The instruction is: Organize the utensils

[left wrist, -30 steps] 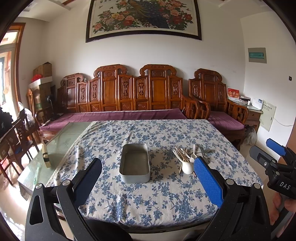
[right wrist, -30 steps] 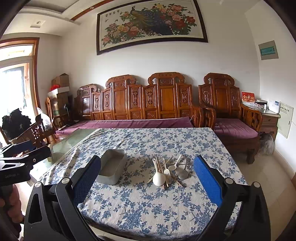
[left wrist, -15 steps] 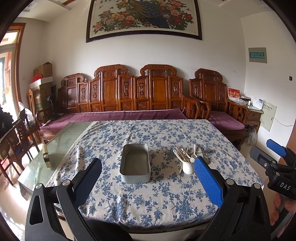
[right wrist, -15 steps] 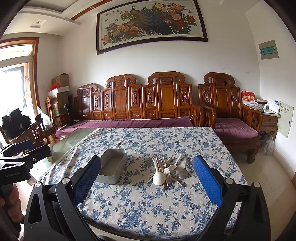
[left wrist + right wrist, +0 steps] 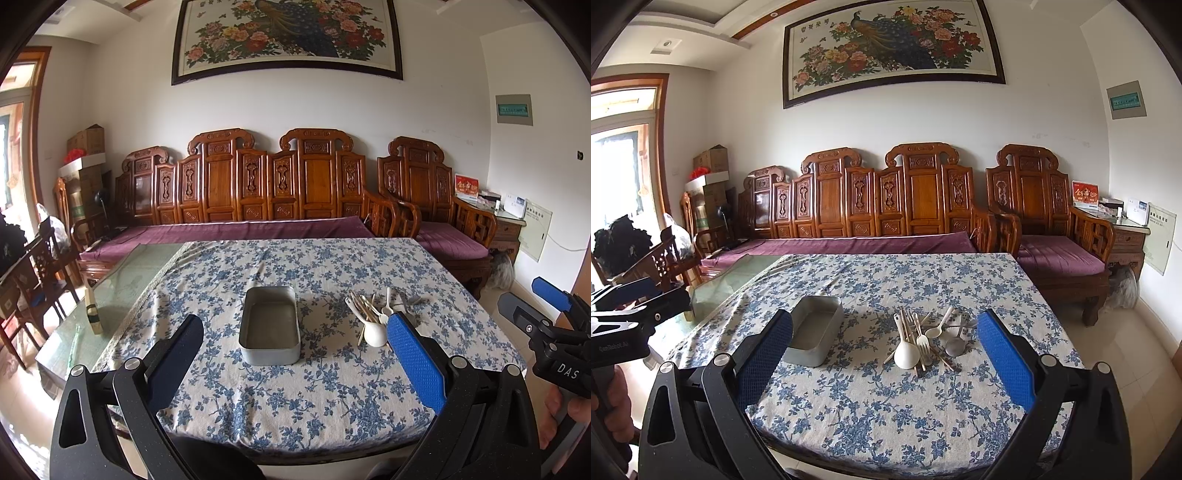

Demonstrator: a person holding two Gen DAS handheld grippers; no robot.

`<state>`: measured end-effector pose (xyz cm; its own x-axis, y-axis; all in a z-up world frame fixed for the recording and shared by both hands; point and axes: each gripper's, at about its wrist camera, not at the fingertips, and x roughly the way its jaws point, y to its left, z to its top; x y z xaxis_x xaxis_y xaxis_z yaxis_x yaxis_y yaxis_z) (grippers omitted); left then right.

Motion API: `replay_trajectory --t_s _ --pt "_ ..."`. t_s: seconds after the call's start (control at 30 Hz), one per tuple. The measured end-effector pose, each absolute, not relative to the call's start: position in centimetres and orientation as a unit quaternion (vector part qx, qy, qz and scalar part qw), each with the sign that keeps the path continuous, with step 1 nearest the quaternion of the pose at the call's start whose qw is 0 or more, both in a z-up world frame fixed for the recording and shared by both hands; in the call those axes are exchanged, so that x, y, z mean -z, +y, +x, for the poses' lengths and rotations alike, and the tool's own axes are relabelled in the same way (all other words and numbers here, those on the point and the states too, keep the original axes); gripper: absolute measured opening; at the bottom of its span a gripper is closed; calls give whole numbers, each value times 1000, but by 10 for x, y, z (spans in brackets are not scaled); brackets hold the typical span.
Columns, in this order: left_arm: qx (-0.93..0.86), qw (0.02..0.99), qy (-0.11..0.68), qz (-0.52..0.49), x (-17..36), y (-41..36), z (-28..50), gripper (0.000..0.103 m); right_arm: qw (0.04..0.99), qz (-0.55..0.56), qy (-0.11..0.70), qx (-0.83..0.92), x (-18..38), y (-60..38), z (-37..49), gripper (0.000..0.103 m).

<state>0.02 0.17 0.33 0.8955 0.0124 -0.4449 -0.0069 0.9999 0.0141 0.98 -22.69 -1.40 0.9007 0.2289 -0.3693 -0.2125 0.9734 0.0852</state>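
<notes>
Both grippers are spread wide with nothing in them. The left gripper (image 5: 295,354) is lined up with the metal tin (image 5: 269,325) straight ahead on the tabletop (image 5: 332,398); the right gripper (image 5: 884,350) faces the utensil pile (image 5: 923,339) (spoons, fork, chopsticks), the tin just left of it.

On the table's blue-flowered white cloth (image 5: 332,387) sits an empty grey rectangular metal tin (image 5: 270,326), with a heap of pale spoons and chopsticks (image 5: 373,317) just right of it. The near left gripper (image 5: 295,347) hangs wide open; the right gripper (image 5: 532,306) hovers at the far right edge.
</notes>
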Motion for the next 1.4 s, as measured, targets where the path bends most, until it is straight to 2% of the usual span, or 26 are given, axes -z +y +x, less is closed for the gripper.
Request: replay_trajectory --t_s 0.93,1.4 --pt "5 973 233 7 -2 -7 -1 97 974 23 193 -113 14 -227 11 100" --pt "28 947 319 29 47 -15 47 97 967 29 225 -115 40 -237 45 100"
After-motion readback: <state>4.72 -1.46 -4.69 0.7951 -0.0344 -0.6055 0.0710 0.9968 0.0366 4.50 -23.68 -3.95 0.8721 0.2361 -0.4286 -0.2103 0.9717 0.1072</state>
